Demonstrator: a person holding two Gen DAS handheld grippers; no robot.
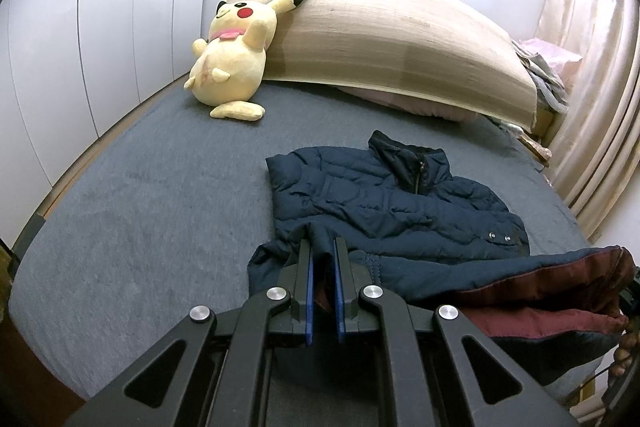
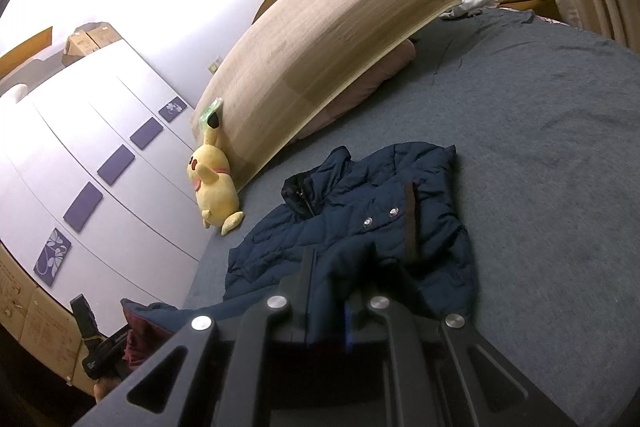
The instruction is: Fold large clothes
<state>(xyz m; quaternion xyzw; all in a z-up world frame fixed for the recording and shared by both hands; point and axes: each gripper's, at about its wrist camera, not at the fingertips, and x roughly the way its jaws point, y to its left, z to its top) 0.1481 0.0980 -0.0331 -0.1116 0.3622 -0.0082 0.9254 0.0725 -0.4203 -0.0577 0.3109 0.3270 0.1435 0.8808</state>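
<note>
A navy quilted jacket (image 1: 384, 203) with a dark red lining (image 1: 540, 291) lies on the grey bed (image 1: 140, 211), collar toward the headboard. My left gripper (image 1: 323, 247) is shut on the jacket's bottom hem at its left corner. In the right wrist view the jacket (image 2: 360, 219) lies ahead, and my right gripper (image 2: 340, 259) is shut on the hem at its other corner, the fabric draped over the fingers. The hem is lifted off the bed between both grippers, showing the lining.
A yellow plush toy (image 1: 232, 55) leans against a rolled bamboo mat (image 1: 392, 35) at the head of the bed. White wardrobe doors (image 1: 100, 27) line the left side. Curtains (image 1: 592, 87) and piled items stand at the right.
</note>
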